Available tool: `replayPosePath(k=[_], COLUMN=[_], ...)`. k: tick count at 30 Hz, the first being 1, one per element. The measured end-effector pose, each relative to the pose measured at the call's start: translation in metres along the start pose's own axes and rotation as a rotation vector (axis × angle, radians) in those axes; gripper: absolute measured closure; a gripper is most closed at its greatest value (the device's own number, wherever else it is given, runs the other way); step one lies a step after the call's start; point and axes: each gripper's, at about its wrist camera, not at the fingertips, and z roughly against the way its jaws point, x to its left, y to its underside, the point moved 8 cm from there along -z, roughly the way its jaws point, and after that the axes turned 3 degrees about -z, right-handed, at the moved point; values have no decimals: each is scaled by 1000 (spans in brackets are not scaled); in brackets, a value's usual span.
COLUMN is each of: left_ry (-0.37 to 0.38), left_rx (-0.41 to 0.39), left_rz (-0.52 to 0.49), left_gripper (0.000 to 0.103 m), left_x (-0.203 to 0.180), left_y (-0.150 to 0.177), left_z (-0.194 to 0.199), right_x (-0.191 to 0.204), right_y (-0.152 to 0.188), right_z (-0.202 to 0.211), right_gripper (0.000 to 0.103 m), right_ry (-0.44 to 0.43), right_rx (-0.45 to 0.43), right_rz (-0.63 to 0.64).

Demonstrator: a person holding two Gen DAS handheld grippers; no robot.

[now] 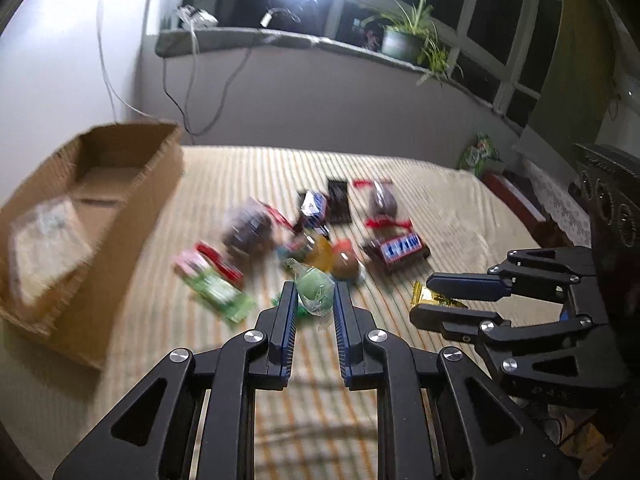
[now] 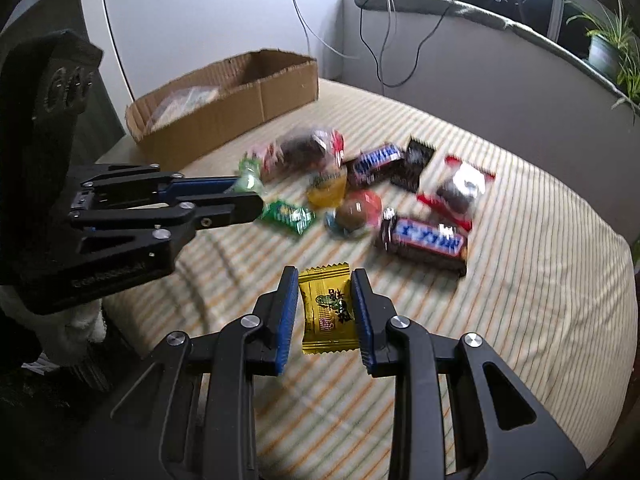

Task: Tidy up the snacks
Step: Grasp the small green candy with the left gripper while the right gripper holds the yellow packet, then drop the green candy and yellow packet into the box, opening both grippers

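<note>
My left gripper (image 1: 314, 294) is shut on a pale green wrapped candy (image 1: 316, 292), held above the striped cloth. It shows from the side in the right wrist view as the left gripper (image 2: 248, 196), the green candy (image 2: 247, 179) at its tips. My right gripper (image 2: 325, 284) is shut on a yellow sachet (image 2: 326, 310), also seen as the right gripper (image 1: 424, 298) with the yellow sachet (image 1: 434, 300) in the left wrist view. A pile of snacks lies beyond: Snickers bars (image 2: 426, 240), a green packet (image 2: 286, 216), a brown ball (image 2: 352, 210). A cardboard box (image 1: 84, 220) stands at the left.
The box (image 2: 224, 96) holds a clear bag (image 1: 44, 236). The striped cloth (image 2: 500, 320) covers a rounded table; its edge falls away at the right. Cables hang on the wall behind. A plant pot (image 1: 400, 42) sits on the sill.
</note>
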Motion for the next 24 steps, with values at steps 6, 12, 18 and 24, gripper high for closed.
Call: replayPosePath(k=[6, 12, 18, 24], left_ry=[-49, -97, -148, -178], left_rx=[-41, -75, -103, -106], left_rz=[31, 62, 91, 125], left_gripper=[87, 87, 87, 87], left_x=[32, 65, 98, 125], left_y=[-15, -28, -38, -37], left_z=[14, 25, 34, 36], right_x=[9, 23, 43, 68], right_y=[-40, -83, -127, -160], right_z=[-3, -12, -29, -58], right_gripper=[75, 75, 75, 75], right_ry=[-13, -38, -56, -71], right_rx=[-42, -71, -92, -87], right_rz=[27, 45, 74, 109])
